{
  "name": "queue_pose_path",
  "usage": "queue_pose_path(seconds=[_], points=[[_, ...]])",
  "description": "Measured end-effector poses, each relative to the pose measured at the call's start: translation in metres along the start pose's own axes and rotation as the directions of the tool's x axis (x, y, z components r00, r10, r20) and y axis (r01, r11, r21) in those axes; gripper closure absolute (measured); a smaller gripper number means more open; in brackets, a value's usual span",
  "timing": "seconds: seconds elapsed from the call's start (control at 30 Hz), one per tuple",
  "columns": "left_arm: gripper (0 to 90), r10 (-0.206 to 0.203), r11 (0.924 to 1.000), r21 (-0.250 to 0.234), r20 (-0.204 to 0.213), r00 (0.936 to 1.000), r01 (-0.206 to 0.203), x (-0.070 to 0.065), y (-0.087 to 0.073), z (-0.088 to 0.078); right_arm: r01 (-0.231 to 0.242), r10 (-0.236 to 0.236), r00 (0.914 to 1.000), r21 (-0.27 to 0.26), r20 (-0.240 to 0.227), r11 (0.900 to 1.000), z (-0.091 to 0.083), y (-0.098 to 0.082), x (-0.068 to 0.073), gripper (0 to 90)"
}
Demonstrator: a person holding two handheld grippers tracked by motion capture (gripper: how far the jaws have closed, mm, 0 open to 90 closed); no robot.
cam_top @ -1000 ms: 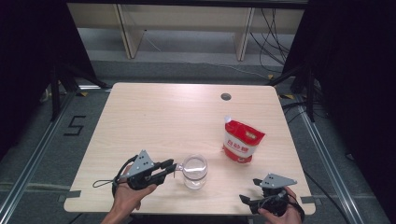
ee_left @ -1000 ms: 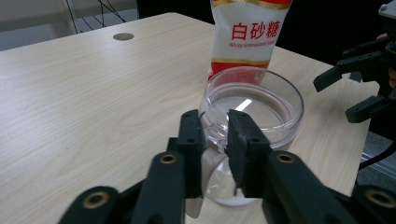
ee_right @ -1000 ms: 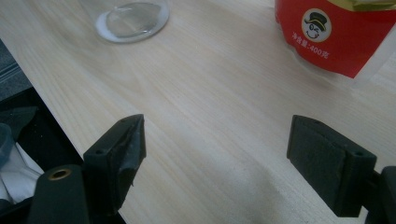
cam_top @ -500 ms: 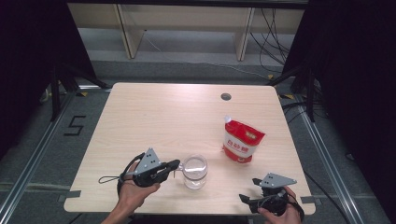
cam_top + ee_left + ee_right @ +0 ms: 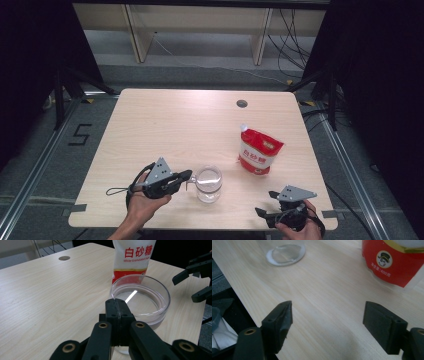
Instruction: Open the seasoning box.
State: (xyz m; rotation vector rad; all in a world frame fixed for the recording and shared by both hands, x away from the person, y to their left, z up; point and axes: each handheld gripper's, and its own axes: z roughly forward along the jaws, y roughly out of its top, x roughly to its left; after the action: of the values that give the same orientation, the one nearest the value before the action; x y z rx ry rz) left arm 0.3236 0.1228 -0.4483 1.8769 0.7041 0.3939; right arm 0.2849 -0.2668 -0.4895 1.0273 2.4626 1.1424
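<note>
2 things stand on the table (image 5: 165, 125): a clear glass bowl (image 5: 208, 183) near the front edge, about midway along it, and a red-and-white sugar pouch (image 5: 258, 152) upright toward the right edge. Left gripper (image 5: 186, 175) has its jaws pressed together just beside the bowl's near rim; whether they pinch it I cannot tell. Right gripper (image 5: 262, 213), at the front right corner, has its jaws spread, closing slightly, nothing between them.
</note>
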Motion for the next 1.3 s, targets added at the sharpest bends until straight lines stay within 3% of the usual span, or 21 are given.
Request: queue_pose_path(seconds=[0.03,0.13,0.2,0.23,0.33,0.4,0.43,0.47,0.5,0.57,0.67,0.8,0.97,1.0,1.03,1.1,1.23,1.27,1.3], points=[[89.1,-0.001,1.0,0.0,0.0,1.0,0.001,0.0,0.0,0.0,0.004,-0.003,0.9998,-0.016,0.021,1.0,-0.001,0.0,0.001,27.3],[89.1,0.003,1.0,0.0,-0.002,1.0,-0.003,0.0,0.0,0.0,0.03,-0.029,0.9995,-0.049,0.015,0.998,-0.001,0.003,0.003,22.4],[89.1,0.004,1.0,-0.001,-0.003,1.0,-0.004,0.0,0.0,0.0,0.016,-0.015,0.9998,-0.061,0.016,0.998,-0.001,0.005,0.006,22.0],[89.1,0.004,1.0,-0.001,-0.002,1.0,-0.004,0.0,0.0,0.0,0.042,-0.041,0.999,-0.085,0.017,0.996,0.0,0.006,0.007,22.6],[89.1,0.001,1.0,-0.003,-0.003,1.0,-0.001,0.0,-0.001,0.0,0.069,-0.068,0.9975,-0.093,0.017,0.993,0.0,0.009,0.01,28.8],[89.0,0.004,1.0,-0.003,-0.002,1.0,-0.004,0.0,0.0,0.0,0.049,-0.049,0.9988,-0.1,0.004,0.994,0.001,0.011,0.013,34.8],[89.0,0.005,1.0,-0.003,-0.002,1.0,-0.005,0.0,0.0,0.0,0.069,-0.07,0.9976,-0.11,0.001,0.992,0.002,0.013,0.012,37.2],[89.0,0.005,1.0,-0.006,-0.003,1.0,-0.005,0.0,-0.001,0.0,0.045,-0.046,0.9989,-0.113,-0.007,0.993,0.003,0.014,0.015,39.5],[89.0,0.006,1.0,-0.003,-0.003,1.0,-0.006,0.0,-0.001,0.0,0.072,-0.073,0.9973,-0.126,-0.004,0.989,0.003,0.015,0.013,41.7],[89.0,0.008,1.0,-0.003,-0.006,0.9999,-0.008,-0.001,-0.001,0.0,0.061,-0.063,0.9979,-0.147,-0.011,0.987,0.005,0.018,0.017,46.2],[89.0,0.011,0.9999,-0.003,-0.01,0.9999,-0.011,-0.001,-0.001,0.0,0.08,-0.086,0.9958,-0.16,-0.031,0.984,0.006,0.023,0.019,49.4],[89.0,0.02,0.9998,-0.004,-0.01,0.9998,-0.02,-0.001,-0.001,0.0,0.101,-0.107,0.9941,-0.196,-0.019,0.975,0.007,0.027,0.021,58.2],[89.0,0.025,0.9997,-0.005,-0.01,0.9996,-0.025,-0.001,-0.001,0.0,0.115,-0.122,0.9923,-0.201,-0.024,0.973,0.011,0.034,0.027,64.3],[89.0,0.015,0.9999,-0.006,-0.012,0.9998,-0.015,-0.001,-0.001,0.0,0.152,-0.159,0.9872,-0.223,-0.013,0.963,0.013,0.036,0.027,64.9],[89.0,0.019,0.9998,-0.005,-0.012,0.9998,-0.019,-0.001,-0.002,0.0,0.131,-0.139,0.9899,-0.208,-0.026,0.969,0.012,0.037,0.029,65.1],[89.0,0.034,0.9994,-0.005,-0.009,0.9994,-0.034,0.0,-0.001,0.0,0.161,-0.167,0.986,-0.225,-0.008,0.961,0.014,0.04,0.029,66.8],[89.0,0.019,0.9998,-0.006,-0.013,0.9997,-0.019,-0.001,-0.002,0.0,0.171,-0.177,0.9841,-0.225,-0.008,0.959,0.017,0.044,0.031,69.2],[89.0,0.018,0.9998,-0.006,-0.012,0.9998,-0.018,-0.001,-0.002,0.0,0.156,-0.162,0.9868,-0.227,-0.008,0.961,0.018,0.045,0.032,69.8],[89.0,0.018,0.9998,-0.006,-0.013,0.9997,-0.018,-0.001,-0.002,0.0,0.178,-0.184,0.9829,-0.23,-0.003,0.957,0.019,0.046,0.031,70.6]])
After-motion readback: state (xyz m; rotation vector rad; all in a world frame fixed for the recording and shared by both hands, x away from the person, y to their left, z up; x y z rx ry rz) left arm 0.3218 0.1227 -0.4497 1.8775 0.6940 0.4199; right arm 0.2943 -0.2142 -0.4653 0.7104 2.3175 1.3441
